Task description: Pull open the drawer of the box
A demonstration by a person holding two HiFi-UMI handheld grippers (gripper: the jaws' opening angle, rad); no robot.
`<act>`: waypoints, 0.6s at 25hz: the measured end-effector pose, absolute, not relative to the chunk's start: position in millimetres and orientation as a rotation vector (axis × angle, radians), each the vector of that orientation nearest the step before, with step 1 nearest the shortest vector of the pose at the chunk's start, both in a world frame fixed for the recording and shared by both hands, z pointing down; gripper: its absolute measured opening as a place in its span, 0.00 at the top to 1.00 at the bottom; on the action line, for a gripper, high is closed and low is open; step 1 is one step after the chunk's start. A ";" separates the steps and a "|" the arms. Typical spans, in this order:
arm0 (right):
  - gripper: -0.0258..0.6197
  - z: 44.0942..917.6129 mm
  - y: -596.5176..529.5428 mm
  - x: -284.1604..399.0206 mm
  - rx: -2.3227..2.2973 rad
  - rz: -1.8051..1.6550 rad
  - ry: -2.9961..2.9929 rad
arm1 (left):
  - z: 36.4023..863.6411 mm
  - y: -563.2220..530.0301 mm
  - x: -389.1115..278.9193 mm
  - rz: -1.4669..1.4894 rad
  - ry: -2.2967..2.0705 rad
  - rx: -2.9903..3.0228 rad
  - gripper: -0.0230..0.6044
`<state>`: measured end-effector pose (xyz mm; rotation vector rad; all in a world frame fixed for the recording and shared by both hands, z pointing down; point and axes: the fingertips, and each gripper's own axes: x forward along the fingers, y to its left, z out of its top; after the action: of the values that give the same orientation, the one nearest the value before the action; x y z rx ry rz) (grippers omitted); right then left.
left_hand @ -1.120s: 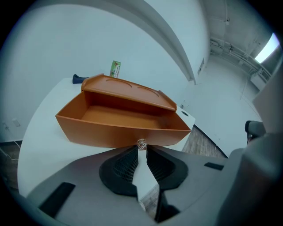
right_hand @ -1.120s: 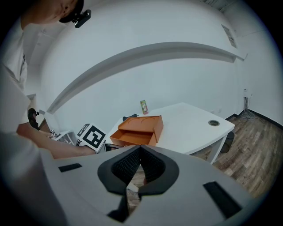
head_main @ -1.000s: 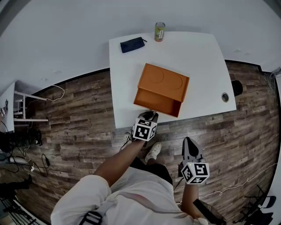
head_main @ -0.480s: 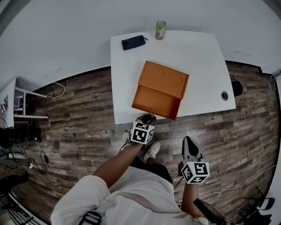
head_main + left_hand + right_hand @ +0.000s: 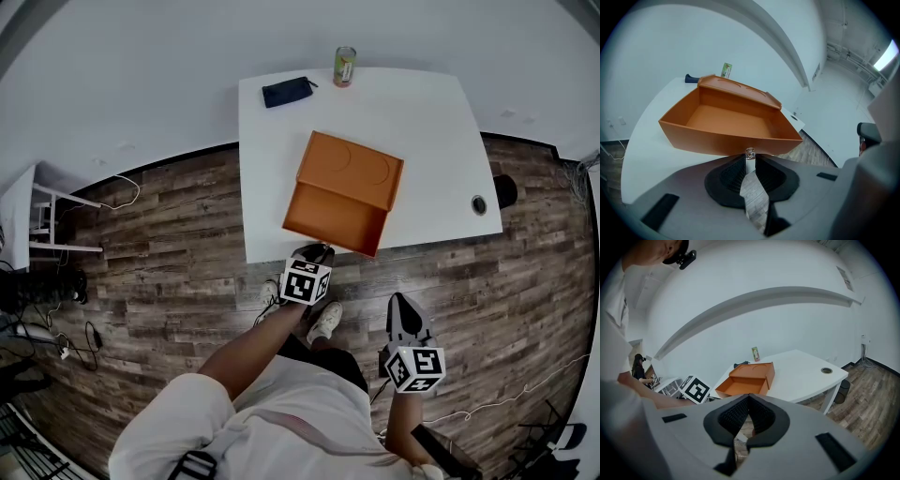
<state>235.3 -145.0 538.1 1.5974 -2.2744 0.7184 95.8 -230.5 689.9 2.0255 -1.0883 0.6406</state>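
Head view: the box (image 5: 352, 169) is seen near the middle of the desk (image 5: 441, 122), with its drawer (image 5: 330, 225) standing open toward the near desk edge, so that the empty interior is exposed. The left gripper (image 5: 315, 252) is placed just beyond that edge, directly in front of the drawer's front panel. In the left gripper view the jaws are seen pressed almost together on the small metal knob (image 5: 750, 153) at the centre of that panel, with only a thin slit visible between the pads behind it. The right gripper (image 5: 402, 302) is held low beside the person's body, over the floor and well apart from the desk. In the right gripper view its jaws are closed on nothing, and the box is seen far ahead. The drawer's line of travel runs from the box toward the person, angled slightly to the left, and the left gripper is aligned with that axis. Any further pull is therefore judged to be a straight draw along it by the left gripper, by far the nearer one. The drawer front is seen at the desk edge, so the task is judged largely complete. A longer pull is judged to risk the drawer leaving the box or tipping off the edge. A can (image 5: 344, 66) and a pouch (image 5: 287, 92) at the far edge are not involved.
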 end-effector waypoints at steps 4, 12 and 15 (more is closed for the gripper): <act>0.97 535.8 -146.3 238.2 1.604 0.711 -2.275 | 687.6 -231.6 98.2 0.611 -1.084 2.035 0.85; 0.97 527.4 -152.8 237.4 1.594 0.685 -2.335 | 665.1 -223.0 85.3 0.569 -1.055 2.080 0.76; 0.97 516.2 -154.9 235.3 1.570 0.660 -2.395 | 629.4 -221.1 66.1 0.482 -1.125 2.125 0.76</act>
<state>235.3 -154.9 516.2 1.5699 -2.3951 0.6605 66.1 -221.1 629.4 2.1252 -1.1250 0.4820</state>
